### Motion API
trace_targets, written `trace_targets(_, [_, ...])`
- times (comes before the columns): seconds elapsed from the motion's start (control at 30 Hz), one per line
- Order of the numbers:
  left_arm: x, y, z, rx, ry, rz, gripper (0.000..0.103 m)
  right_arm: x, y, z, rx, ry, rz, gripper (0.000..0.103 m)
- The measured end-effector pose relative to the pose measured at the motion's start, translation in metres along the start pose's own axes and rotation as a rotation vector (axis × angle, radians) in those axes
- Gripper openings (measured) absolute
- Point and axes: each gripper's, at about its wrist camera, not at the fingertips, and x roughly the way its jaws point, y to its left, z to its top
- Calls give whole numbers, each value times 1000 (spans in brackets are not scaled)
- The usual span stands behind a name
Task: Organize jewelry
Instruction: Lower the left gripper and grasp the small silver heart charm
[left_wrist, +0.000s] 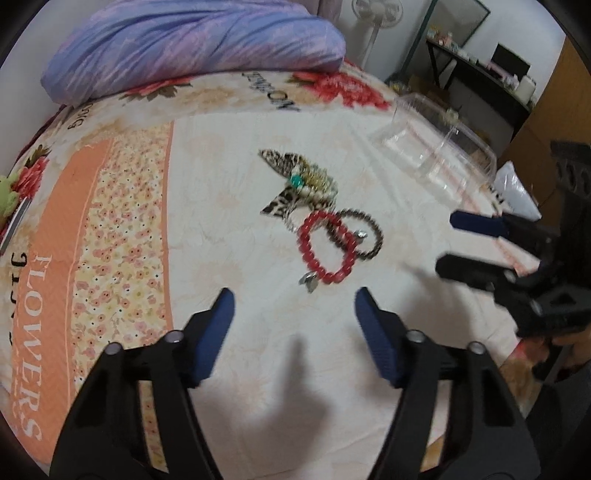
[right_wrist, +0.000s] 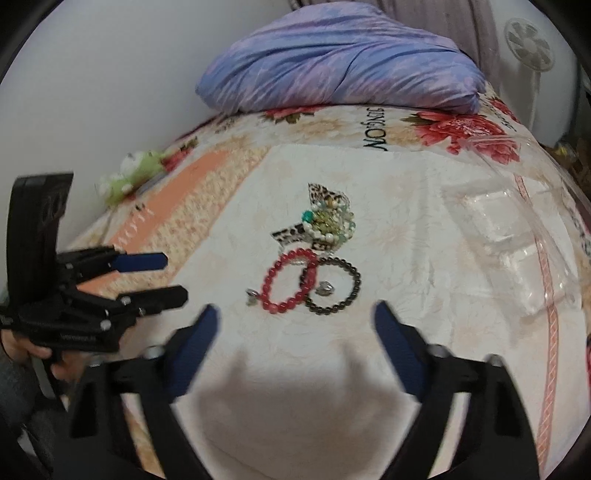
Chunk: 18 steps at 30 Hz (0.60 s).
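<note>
A red bead bracelet (left_wrist: 327, 247) with a small metal charm lies on the bedspread, overlapping a dark bead bracelet (left_wrist: 364, 234). Behind them sits a leopard-print bow clip with a tangle of pearl and green beads (left_wrist: 303, 182). The same pile shows in the right wrist view: red bracelet (right_wrist: 290, 282), dark bracelet (right_wrist: 338, 284), bow and beads (right_wrist: 325, 221). My left gripper (left_wrist: 293, 306) is open, just short of the red bracelet. My right gripper (right_wrist: 295, 321) is open, just short of both bracelets. Each gripper shows in the other's view, at the right (left_wrist: 448, 243) and at the left (right_wrist: 173, 277).
A clear plastic compartment box (left_wrist: 439, 147) lies open to the right of the jewelry, also in the right wrist view (right_wrist: 517, 254). A purple-blue folded quilt (left_wrist: 192, 44) lies at the bed's far end. A green plush toy (right_wrist: 125, 177) sits at the left edge.
</note>
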Motion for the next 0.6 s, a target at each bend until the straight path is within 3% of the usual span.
trace_targets(0.1, [7, 1, 4, 43, 13, 26, 61, 11, -6, 1, -22, 31, -20, 75])
trace_targets(0.17, [11, 2, 7, 66, 22, 39, 51, 18, -10, 0, -26, 57, -26, 64])
trace_targets(0.37, [34, -5, 3, 140, 112, 23, 28, 31, -8, -3, -61, 94, -30, 46])
trace_targets(0.6, [52, -17, 5, 236, 127, 41, 26, 45, -1, -2, -140, 118, -30, 38])
